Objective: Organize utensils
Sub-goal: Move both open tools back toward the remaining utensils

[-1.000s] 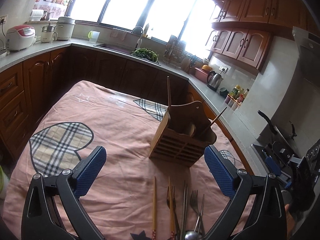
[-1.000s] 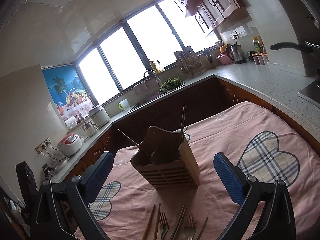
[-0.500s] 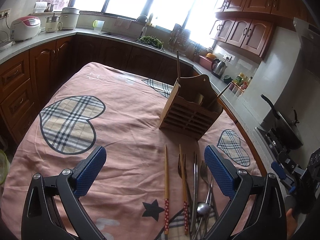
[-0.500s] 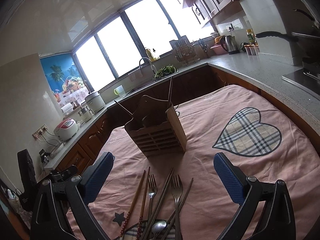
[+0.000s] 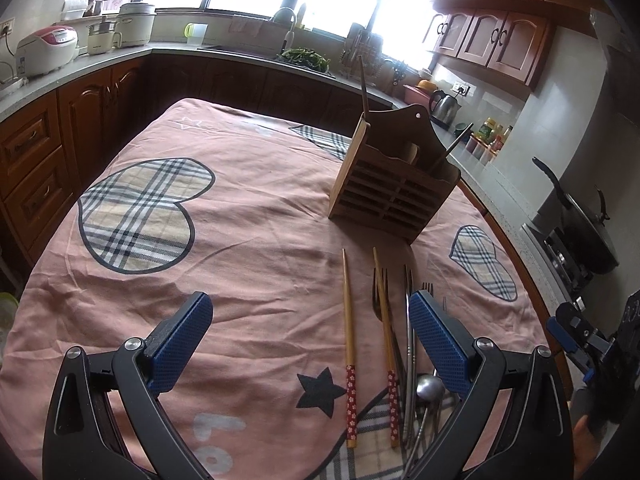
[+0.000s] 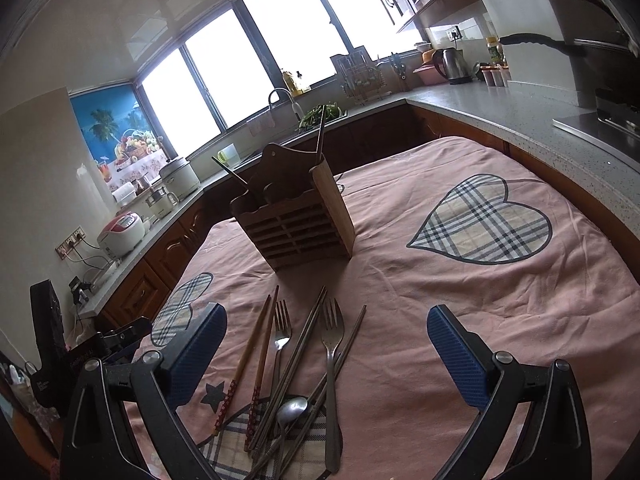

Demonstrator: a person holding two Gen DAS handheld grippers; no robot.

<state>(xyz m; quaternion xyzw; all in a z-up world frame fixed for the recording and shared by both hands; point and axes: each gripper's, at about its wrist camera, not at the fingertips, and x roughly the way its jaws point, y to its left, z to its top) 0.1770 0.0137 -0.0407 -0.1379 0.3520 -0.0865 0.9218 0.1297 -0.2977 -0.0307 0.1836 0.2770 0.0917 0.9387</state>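
A slatted wooden utensil holder (image 5: 394, 196) (image 6: 294, 224) stands on the pink tablecloth with a few sticks poking out of it. In front of it lie two wooden chopsticks (image 5: 349, 344) (image 6: 245, 356) with red flowered ends, metal chopsticks (image 5: 409, 344) (image 6: 298, 356), forks (image 6: 331, 356) (image 5: 378, 292) and a spoon (image 5: 429, 390) (image 6: 291, 410). My left gripper (image 5: 309, 314) hangs open above the near end of this pile, its right finger over the metal pieces. My right gripper (image 6: 326, 330) is open too, straddling the forks and chopsticks. Neither holds anything.
The table (image 5: 248, 208) wears a pink cloth with plaid hearts (image 5: 140, 212) (image 6: 482, 222). Wooden cabinets and counters ring it, carrying a rice cooker (image 5: 46, 48), a kettle (image 6: 450, 65) and a sink (image 6: 316, 114). A wok (image 5: 580, 224) sits on the stove at right.
Both grippers have tilted down and drawn back from the holder, so the pile of loose utensils now lies between their fingers. Both have stayed open.
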